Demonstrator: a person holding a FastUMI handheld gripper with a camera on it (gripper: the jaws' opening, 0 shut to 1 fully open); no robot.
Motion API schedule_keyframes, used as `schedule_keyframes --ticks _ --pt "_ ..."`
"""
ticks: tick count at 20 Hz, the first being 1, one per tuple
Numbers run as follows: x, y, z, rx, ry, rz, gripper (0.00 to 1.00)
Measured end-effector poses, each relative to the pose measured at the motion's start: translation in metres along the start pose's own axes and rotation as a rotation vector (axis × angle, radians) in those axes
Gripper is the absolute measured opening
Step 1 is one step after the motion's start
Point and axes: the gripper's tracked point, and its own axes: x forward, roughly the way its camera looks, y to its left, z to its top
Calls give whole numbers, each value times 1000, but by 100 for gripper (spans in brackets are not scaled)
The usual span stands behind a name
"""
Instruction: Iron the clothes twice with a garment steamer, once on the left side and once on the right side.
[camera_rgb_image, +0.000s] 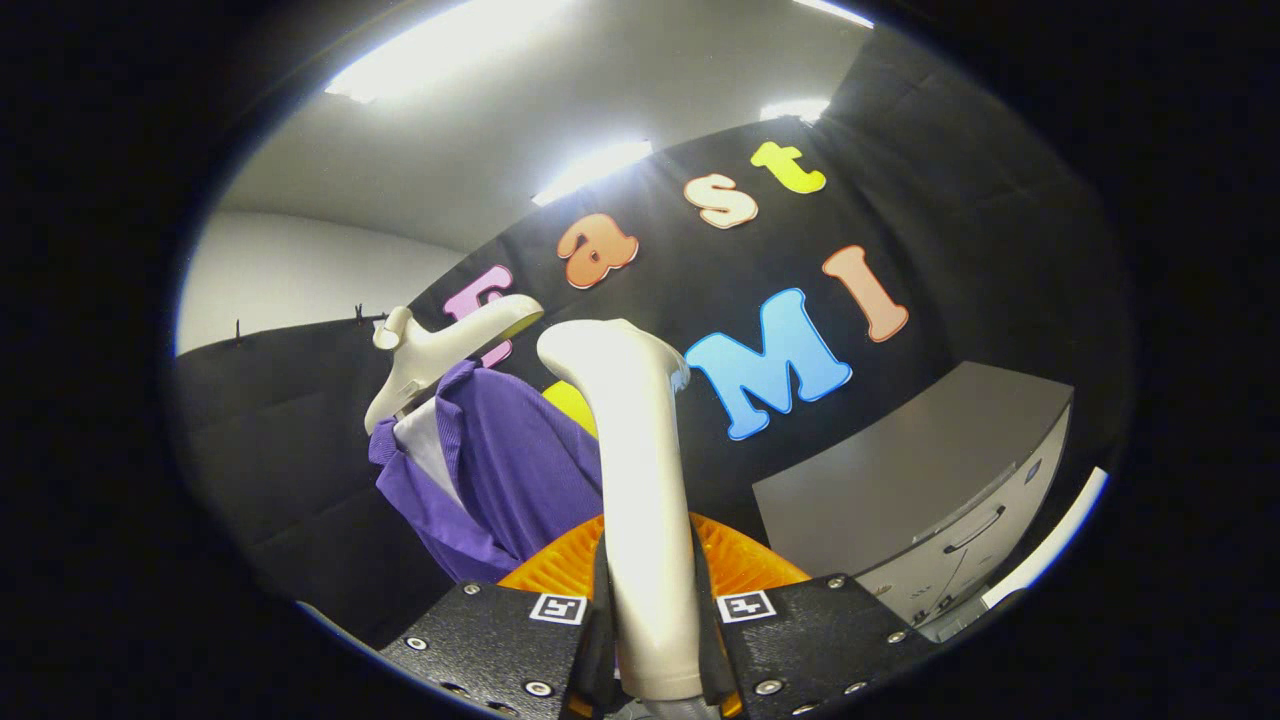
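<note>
Partly hidden steamer (640, 470) in tool (655, 620).

Cream steamer handle (645, 480), purple ribbed garment (510, 470), orange ridged base (560, 565), grey cabinet (920, 480)

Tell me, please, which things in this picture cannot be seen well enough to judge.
- Steamer head: turned away, its steam face hidden in the gripper view.
- Purple garment: right side covered by the steamer handle, lower part by the orange part and the gripper.
- Grey cabinet: lower part cut off by the edge.
</note>
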Motion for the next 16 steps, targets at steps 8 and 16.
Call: schedule_keyframes --ticks 8,16 --pt "32 66 -20 -274 -74 -8 33" --pt "57 68 -43 -416 -144 -157 34"
